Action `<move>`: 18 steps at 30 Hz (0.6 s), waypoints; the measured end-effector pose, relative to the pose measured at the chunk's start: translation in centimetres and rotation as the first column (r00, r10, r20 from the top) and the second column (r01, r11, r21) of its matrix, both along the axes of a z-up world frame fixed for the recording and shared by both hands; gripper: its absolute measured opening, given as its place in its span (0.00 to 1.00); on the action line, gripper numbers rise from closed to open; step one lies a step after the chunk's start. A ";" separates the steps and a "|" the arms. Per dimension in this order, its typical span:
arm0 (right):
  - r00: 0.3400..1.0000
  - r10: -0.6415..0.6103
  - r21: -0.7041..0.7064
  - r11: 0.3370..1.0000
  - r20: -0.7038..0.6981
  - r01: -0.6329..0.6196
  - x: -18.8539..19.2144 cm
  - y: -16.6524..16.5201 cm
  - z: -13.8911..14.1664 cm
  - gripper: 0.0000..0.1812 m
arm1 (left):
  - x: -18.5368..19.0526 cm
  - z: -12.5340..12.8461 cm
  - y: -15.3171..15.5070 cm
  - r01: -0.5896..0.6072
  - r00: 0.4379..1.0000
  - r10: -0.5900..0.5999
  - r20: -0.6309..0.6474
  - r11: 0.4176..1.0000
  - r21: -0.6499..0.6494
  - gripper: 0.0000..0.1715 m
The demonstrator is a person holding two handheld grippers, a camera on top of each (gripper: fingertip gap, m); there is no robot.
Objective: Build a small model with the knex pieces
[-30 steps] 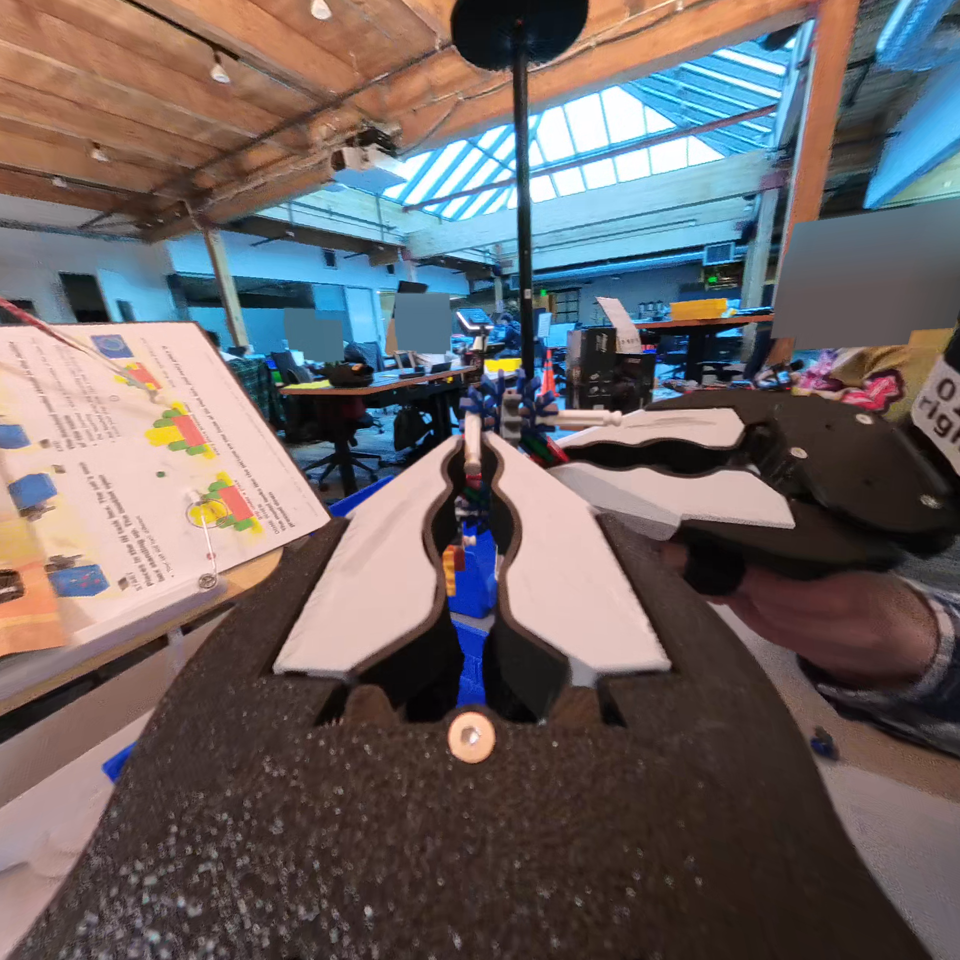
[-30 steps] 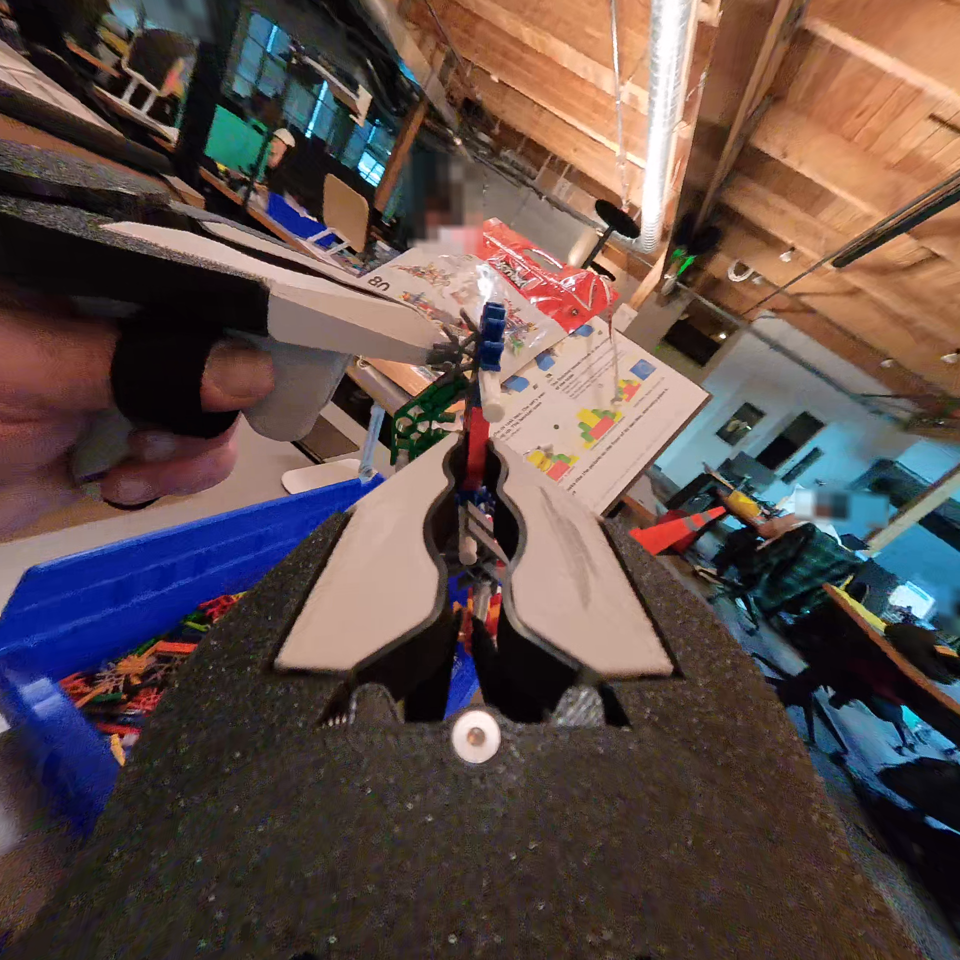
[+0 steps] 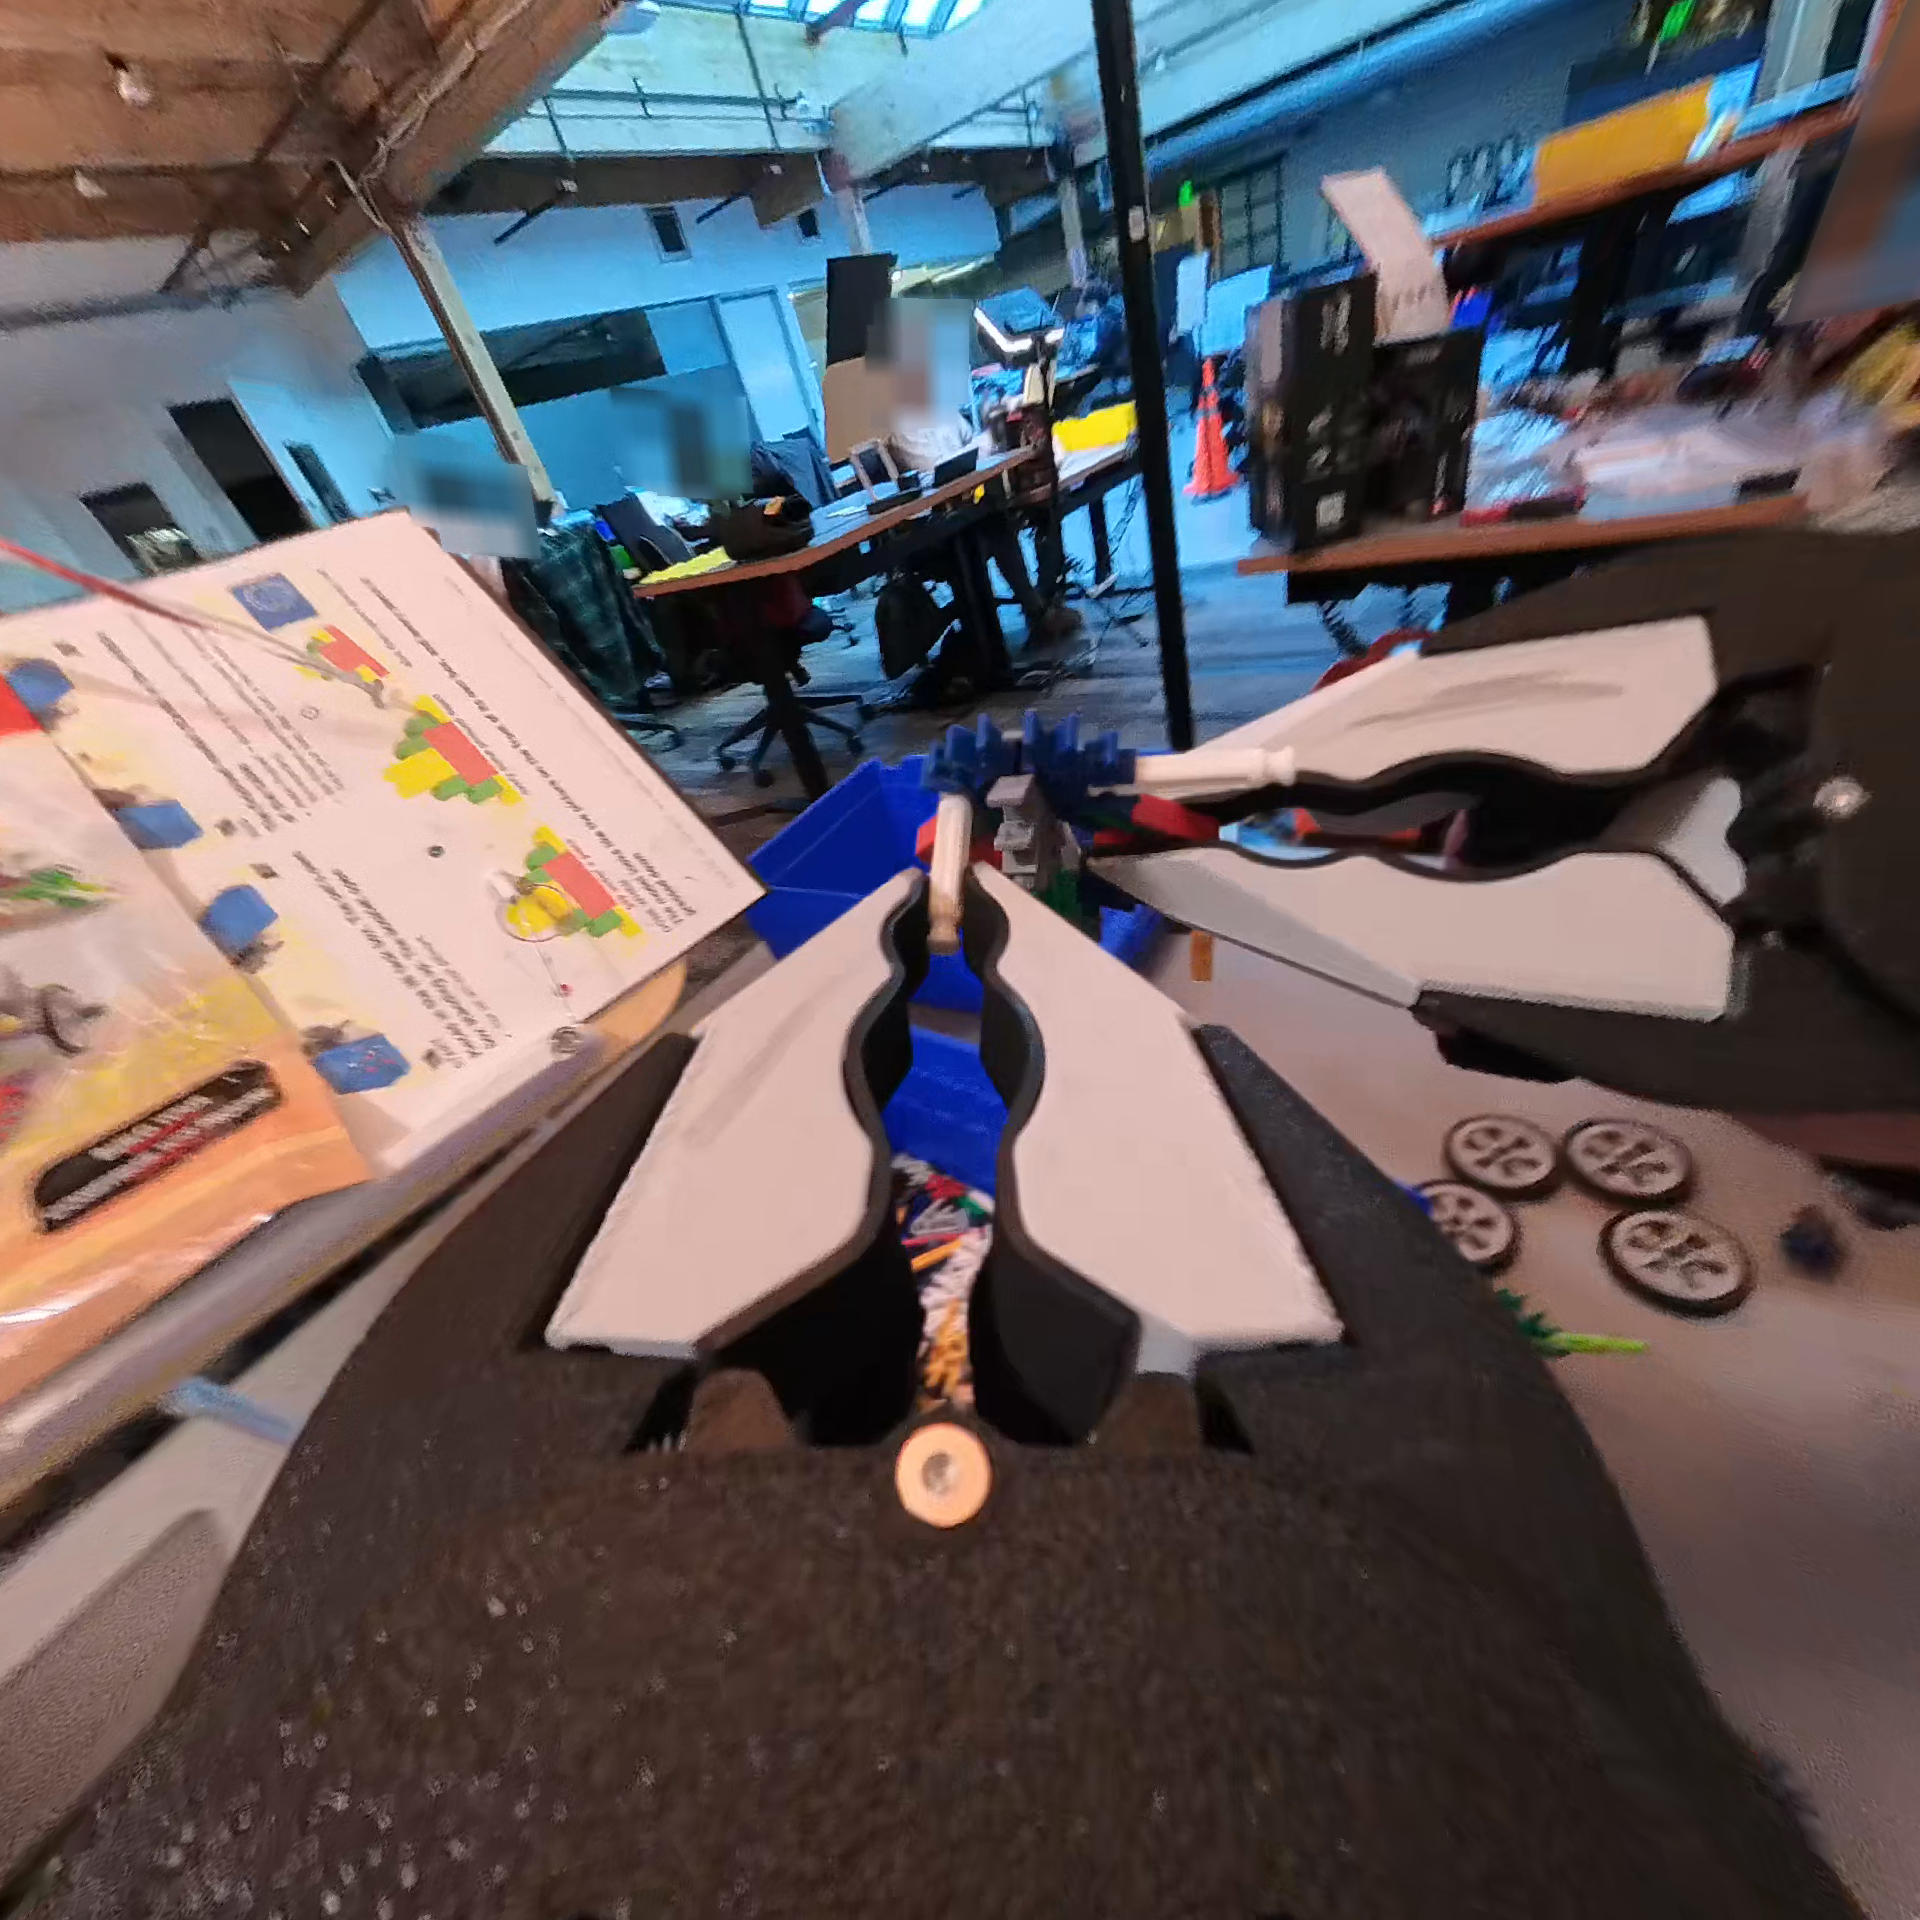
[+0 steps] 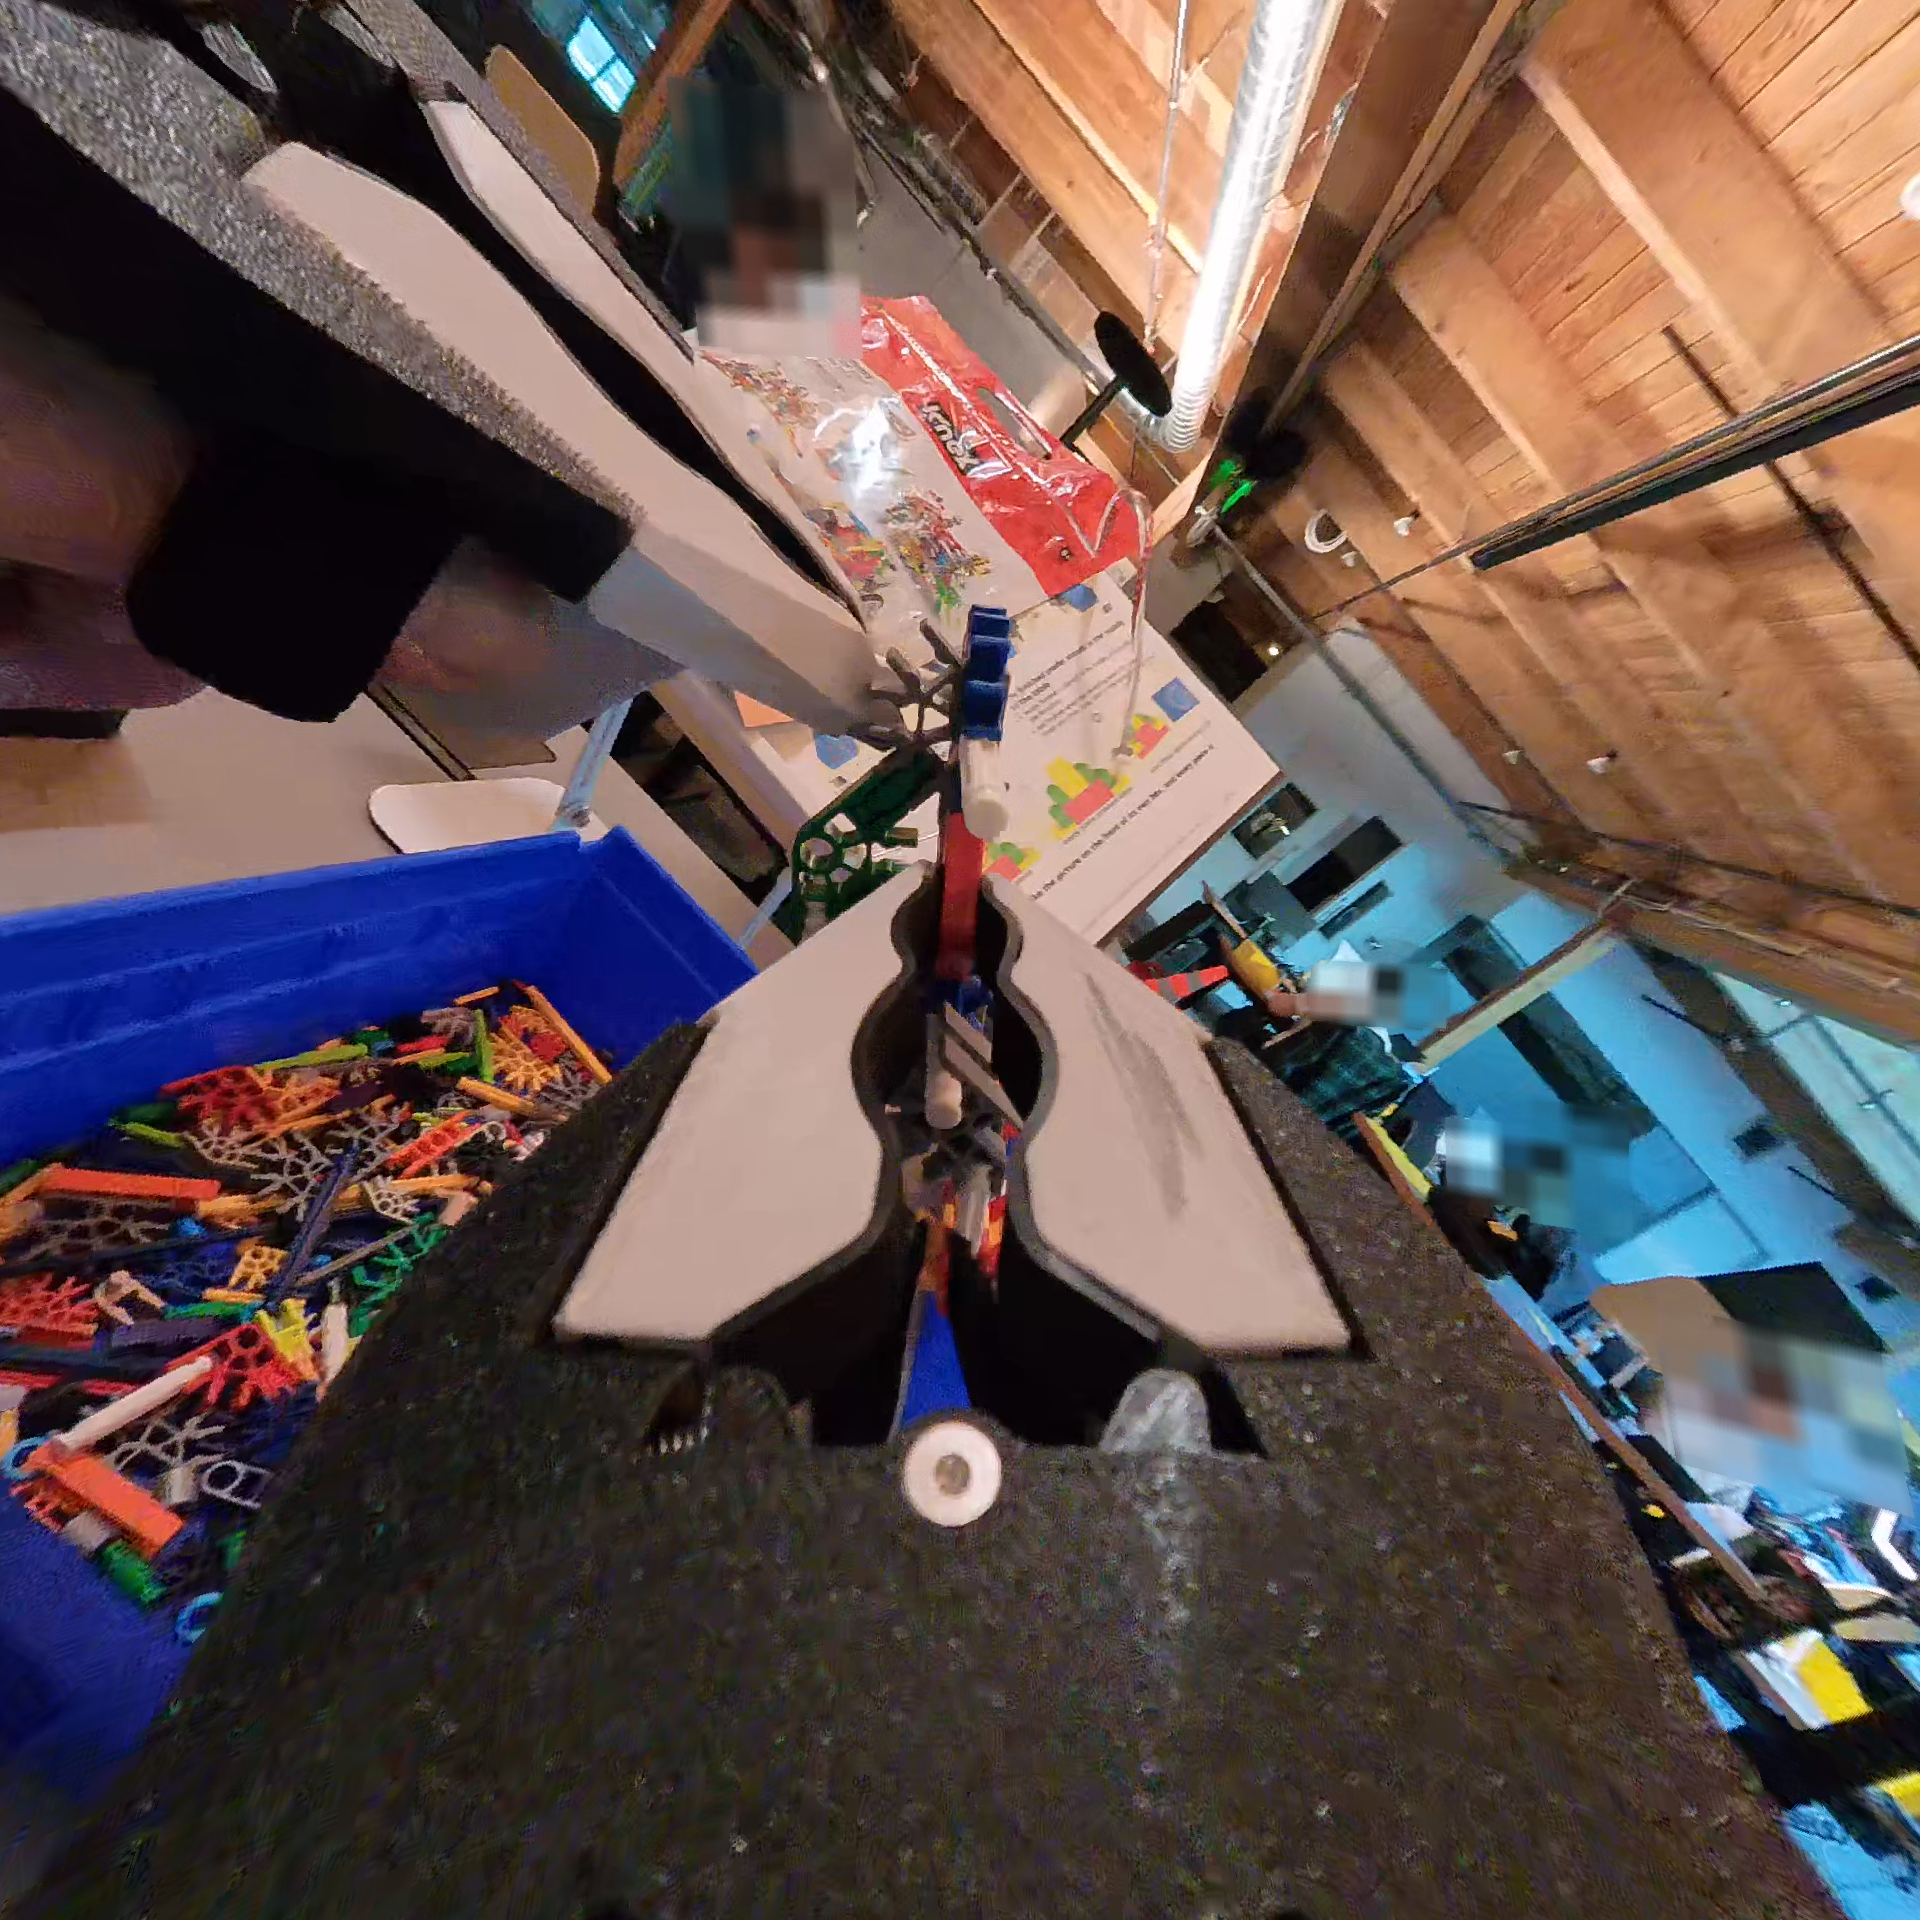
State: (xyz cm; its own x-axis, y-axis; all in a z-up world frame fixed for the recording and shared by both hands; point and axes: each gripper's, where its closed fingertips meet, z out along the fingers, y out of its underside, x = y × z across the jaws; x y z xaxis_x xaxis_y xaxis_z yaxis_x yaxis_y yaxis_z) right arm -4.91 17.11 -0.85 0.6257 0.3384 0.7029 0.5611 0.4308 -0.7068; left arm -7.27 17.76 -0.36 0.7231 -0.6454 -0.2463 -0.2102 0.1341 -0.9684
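We are pinching a white rod [image 3: 948, 871] in our left gripper [image 3: 943, 883] and clamping the red-and-blue toy assembly [image 4: 961, 883] in our right gripper [image 4: 958, 894] — the two are meeting above the blue bin [image 4: 312, 925], with four wheels [image 3: 1600, 1195] lying loose on the table [image 3: 1714, 1507].

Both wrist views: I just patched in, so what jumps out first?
The two claws meet over one small rod-and-connector model: the left claw is shut on a white rod, and the right claw is shut on the model's red piece. Below sits a blue bin of colourful parts, and four wheels lie on the table.
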 end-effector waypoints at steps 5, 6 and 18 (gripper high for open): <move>0.995 0.071 -0.085 0.993 -0.073 -0.077 0.2 0.1 0.4 0.03 | 0.6 0.9 -1.3 0.140 0.989 -0.142 0.046 0.990 0.032 0.00; 0.991 0.093 -0.132 0.986 -0.095 -0.105 0.2 0.4 0.1 0.03 | 0.6 0.5 -1.1 0.098 0.994 -0.095 -0.048 0.994 0.053 0.01; 0.988 0.038 0.013 0.999 -0.151 -0.036 0.2 -0.1 2.4 0.02 | 1.5 3.7 -1.2 0.426 0.667 -0.234 0.708 0.899 -0.104 0.01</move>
State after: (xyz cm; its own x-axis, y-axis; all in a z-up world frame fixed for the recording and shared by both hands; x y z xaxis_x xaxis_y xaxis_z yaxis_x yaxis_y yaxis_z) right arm -4.74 17.01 1.51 0.7122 0.3564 0.6048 0.4315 0.4573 -0.7776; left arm -5.79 16.60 3.31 0.3578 -0.8405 0.4068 0.5091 -0.1896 -0.8395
